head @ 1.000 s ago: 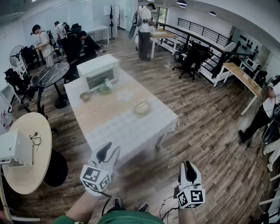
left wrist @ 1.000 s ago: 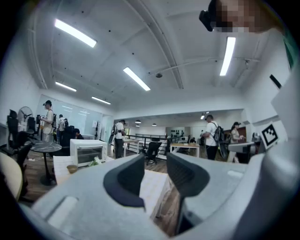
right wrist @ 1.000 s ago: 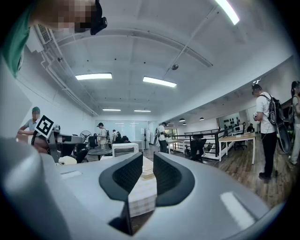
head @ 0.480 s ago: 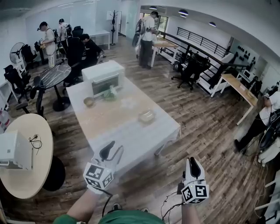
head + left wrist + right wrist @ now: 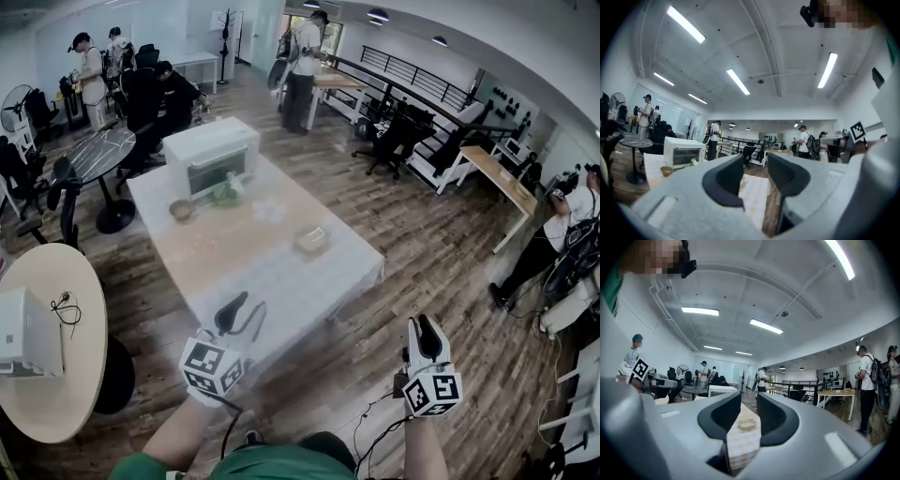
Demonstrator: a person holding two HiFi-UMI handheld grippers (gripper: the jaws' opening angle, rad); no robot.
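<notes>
Left gripper [image 5: 239,317], right gripper [image 5: 425,337] empty, jaws apart, edged closer: table [image 5: 319,281] just ahead of fingertips, dish [image 5: 746,424] beyond.

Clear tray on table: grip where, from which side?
Probably take the clear tray from above, claw across its narrower width: it lies flat and low, little wall for a level approach. Come over the right edge of the table nearest it.

The right gripper [image 5: 749,401] sat low centre, jaws parted and empty; through the gap a shallow dish [image 5: 746,424] rested on the checked table [image 5: 740,448] beyond.
</notes>
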